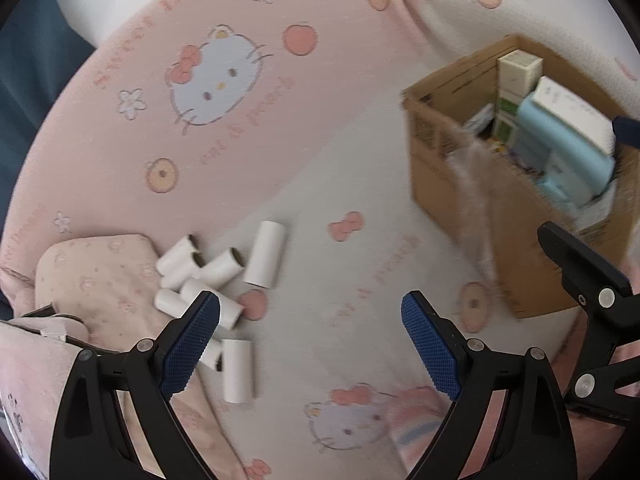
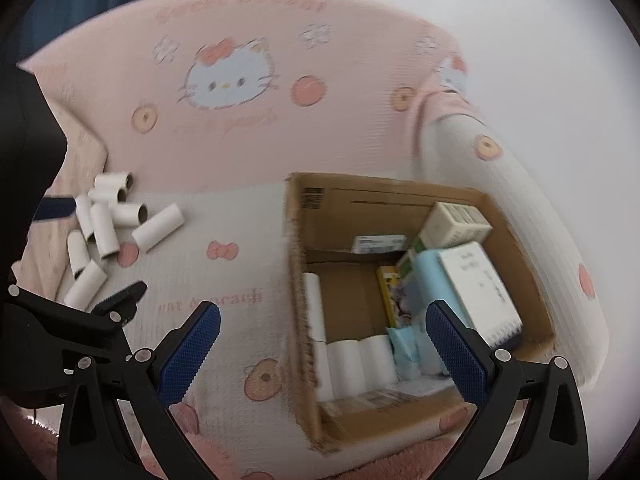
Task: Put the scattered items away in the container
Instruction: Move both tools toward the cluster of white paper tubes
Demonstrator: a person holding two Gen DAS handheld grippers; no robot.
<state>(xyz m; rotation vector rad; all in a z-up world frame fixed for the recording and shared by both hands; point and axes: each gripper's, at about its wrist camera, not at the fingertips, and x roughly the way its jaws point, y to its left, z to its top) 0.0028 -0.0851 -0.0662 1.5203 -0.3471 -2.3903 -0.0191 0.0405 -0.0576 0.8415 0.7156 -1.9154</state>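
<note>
the left claw (image 1: 310, 344) stands wide open at the bottom of its frame with nothing between its blue pads, only bare printed bed sheet (image 1: 360, 248) in the gap. the scattered paper tubes (image 1: 216, 280) lie just beyond and to the left of its left finger, which partly covers the nearest ones; one tube (image 1: 238, 370) lies just right of that pad. the pile rests at the edge of a small pink pillow (image 1: 96, 276) in the lower left. open sheet runs from the tubes rightward to the cardboard box (image 1: 472, 216) at the upper right (its near wall is blurred).

the right claw (image 2: 324, 344) is also wide open and empty, hanging over the near-left part of the cardboard box (image 2: 298, 280), whose left wall shows between its fingers. several white tubes (image 2: 360, 364) already lie along the box's near floor, with cartons (image 2: 456, 224) and a light blue pack (image 2: 430, 280) stacked toward the right wall. in this view the loose tubes (image 2: 104, 220) lie at the left, well apart from the box. beyond everything, a pink fold of bedding (image 2: 240, 128) rises against the wall.
</note>
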